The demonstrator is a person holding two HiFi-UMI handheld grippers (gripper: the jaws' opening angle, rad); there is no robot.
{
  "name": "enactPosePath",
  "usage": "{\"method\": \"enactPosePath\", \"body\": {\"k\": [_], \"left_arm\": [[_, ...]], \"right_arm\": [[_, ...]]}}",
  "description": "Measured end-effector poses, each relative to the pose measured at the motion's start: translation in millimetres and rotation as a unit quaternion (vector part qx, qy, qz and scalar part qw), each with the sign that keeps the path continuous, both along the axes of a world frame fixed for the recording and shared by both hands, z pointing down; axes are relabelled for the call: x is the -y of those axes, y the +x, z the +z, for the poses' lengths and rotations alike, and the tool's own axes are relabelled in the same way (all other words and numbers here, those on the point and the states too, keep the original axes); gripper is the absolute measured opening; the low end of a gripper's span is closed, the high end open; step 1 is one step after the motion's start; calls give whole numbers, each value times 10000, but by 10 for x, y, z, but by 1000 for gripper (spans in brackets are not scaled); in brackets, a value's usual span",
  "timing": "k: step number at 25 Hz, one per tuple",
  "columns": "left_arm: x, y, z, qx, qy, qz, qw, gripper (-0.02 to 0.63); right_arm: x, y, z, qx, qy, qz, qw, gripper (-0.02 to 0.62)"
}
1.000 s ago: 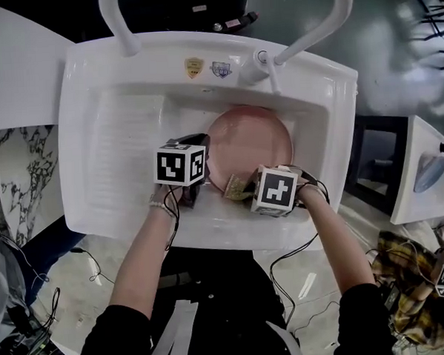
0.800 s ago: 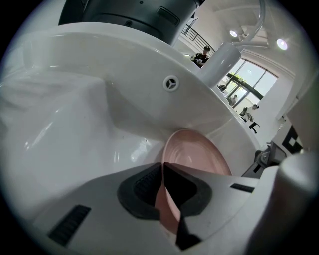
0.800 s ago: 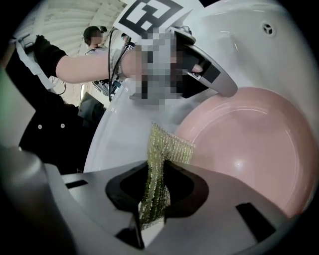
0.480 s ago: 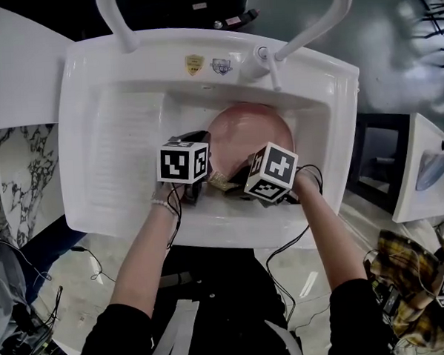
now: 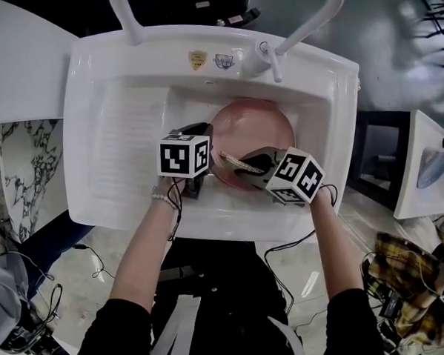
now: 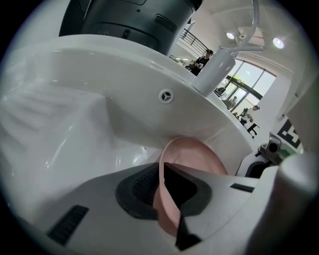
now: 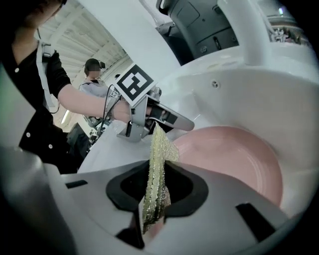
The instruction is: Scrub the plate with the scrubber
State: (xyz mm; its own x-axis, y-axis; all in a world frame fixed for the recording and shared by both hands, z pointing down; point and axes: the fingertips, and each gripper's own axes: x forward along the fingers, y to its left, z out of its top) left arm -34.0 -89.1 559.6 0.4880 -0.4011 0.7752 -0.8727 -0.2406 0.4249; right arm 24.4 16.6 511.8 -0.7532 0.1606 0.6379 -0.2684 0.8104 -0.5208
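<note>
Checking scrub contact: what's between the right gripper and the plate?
The scrubber, clamped in the right gripper, juts toward the pink plate (right gripper view).

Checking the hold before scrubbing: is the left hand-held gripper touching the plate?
Touching. The left gripper view shows the left hand-held gripper closed on the rim of the plate, with a jaw pressing on each side.

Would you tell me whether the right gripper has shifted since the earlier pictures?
Yes. The right gripper swung: its marker cube moved right along the sink's front rim, its scrubber farther from that rim, over the plate.
</note>
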Motion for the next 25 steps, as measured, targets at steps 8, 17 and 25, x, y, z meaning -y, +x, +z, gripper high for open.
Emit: {"method": "enactPosePath", "body": {"k": [8,17,25], "left_arm": [[43,-2,-507,110,734,194,9971,15],[-34,1,-1292,322,1792,626,9813,2],[-118,-37,-2009,248,2534,595,9652,2]], "right_arm": [[402,153,-430,63,1369,1706,9758,77],[481,392,-1103,95,2218,3007,9275,76],[453,527,-1710,274,2891,3462,8921,75]]}}
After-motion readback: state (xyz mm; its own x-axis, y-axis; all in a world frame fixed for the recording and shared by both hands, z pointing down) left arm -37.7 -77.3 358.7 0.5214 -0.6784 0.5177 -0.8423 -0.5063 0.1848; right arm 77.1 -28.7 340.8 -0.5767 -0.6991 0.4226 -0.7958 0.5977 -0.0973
